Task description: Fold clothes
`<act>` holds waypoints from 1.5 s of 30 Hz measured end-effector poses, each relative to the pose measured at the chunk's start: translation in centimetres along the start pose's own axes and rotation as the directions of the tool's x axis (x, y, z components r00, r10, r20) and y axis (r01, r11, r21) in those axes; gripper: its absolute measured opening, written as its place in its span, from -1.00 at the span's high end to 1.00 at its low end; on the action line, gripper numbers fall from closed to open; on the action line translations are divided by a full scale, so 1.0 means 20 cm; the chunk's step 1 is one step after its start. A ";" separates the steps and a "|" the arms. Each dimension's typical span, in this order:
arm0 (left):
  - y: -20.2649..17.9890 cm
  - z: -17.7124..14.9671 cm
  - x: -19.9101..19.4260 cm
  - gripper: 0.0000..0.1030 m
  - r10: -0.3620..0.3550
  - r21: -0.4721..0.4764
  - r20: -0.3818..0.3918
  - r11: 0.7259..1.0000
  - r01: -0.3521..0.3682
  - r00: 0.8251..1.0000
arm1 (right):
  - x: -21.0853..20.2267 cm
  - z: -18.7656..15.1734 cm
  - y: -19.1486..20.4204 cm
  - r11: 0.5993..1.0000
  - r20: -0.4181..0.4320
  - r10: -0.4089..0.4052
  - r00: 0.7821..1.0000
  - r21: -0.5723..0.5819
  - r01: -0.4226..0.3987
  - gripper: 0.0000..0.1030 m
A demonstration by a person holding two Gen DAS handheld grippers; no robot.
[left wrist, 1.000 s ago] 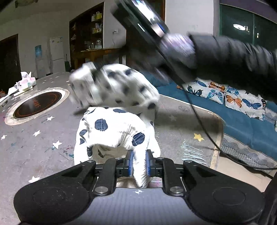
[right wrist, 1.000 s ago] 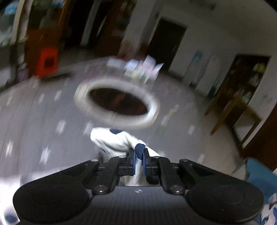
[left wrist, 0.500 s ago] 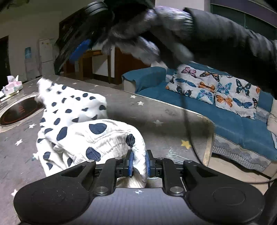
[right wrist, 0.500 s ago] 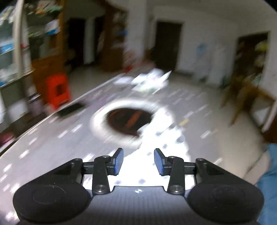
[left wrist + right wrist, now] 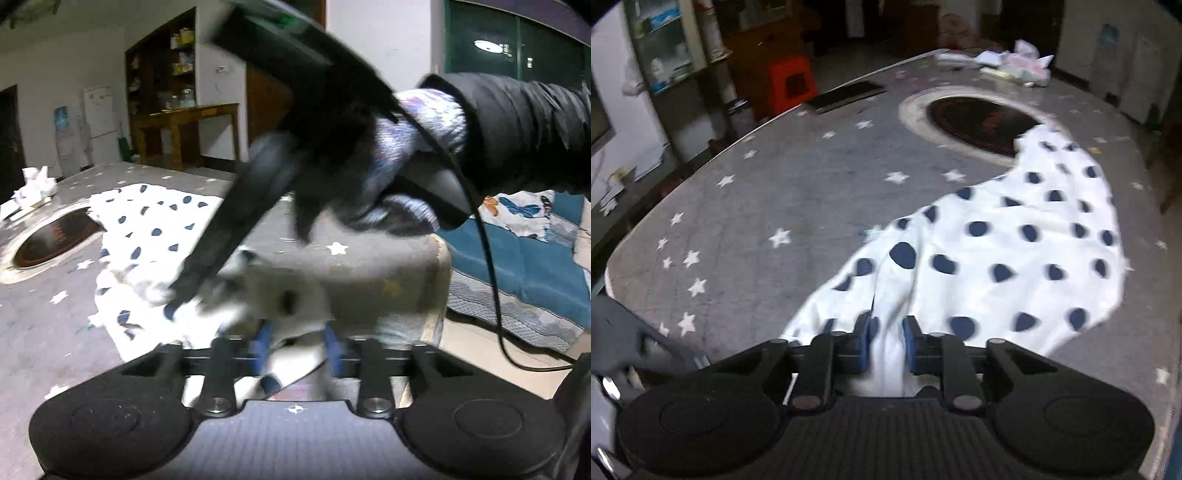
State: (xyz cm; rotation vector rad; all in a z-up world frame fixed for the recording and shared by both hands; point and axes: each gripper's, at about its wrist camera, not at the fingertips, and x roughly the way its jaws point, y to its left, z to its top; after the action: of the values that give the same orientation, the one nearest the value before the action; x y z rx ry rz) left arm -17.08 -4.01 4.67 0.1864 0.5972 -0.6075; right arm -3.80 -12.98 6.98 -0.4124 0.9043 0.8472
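A white garment with dark blue spots [image 5: 1015, 236] lies spread on the grey star-patterned table [image 5: 775, 177], reaching to the round inset. My right gripper [image 5: 886, 343] points steeply down at its near edge. The jaws are closing, and a raised fold of the cloth is pinched between the blue pads [image 5: 862, 341]. In the left wrist view the same gripper [image 5: 177, 295] reaches down across the picture, held by a gloved hand [image 5: 413, 147] in a black sleeve. My left gripper [image 5: 295, 347] is opening, with blurred white cloth [image 5: 147, 236] lying loose between its parted pads.
A round dark inset [image 5: 975, 122] sits in the table's middle, with crumpled papers [image 5: 1023, 62] beyond it and a flat dark slab [image 5: 846, 96] near the far left edge. A red stool [image 5: 790, 85] stands past it. The table's corner [image 5: 443, 277] borders a blue sofa [image 5: 517, 266]; a cable [image 5: 491, 277] hangs there.
The right gripper swung down from above onto the garment's near edge and narrowed on a fold. The left jaws, shut on cloth before, have spread. The garment now lies flatter.
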 end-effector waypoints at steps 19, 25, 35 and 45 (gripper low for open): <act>0.44 0.01 0.15 0.22 0.270 -0.429 -0.203 0.840 -0.333 0.941 | -0.28 -0.28 -0.37 0.934 0.176 -0.100 0.979 0.355 0.032 0.77; 0.41 0.01 0.16 0.66 0.265 -0.422 -0.205 0.845 -0.330 0.942 | -0.26 -0.18 -0.30 0.939 0.248 -0.011 0.969 0.335 -0.075 0.28; 0.39 0.01 0.17 0.84 0.270 -0.420 -0.192 0.847 -0.327 0.944 | -0.02 0.01 -0.10 0.962 0.186 0.064 0.981 0.250 -0.110 0.18; 0.41 -0.01 0.13 0.93 0.300 -0.423 -0.181 0.836 -0.350 0.936 | 0.02 -0.05 -0.11 0.966 0.120 -0.020 0.993 0.259 -0.012 0.93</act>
State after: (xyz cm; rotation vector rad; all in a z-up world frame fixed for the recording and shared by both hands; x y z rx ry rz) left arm -10.57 1.46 2.90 -0.1187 0.7762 -0.1147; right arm -2.32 -14.77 5.99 -0.1331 0.8868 0.7304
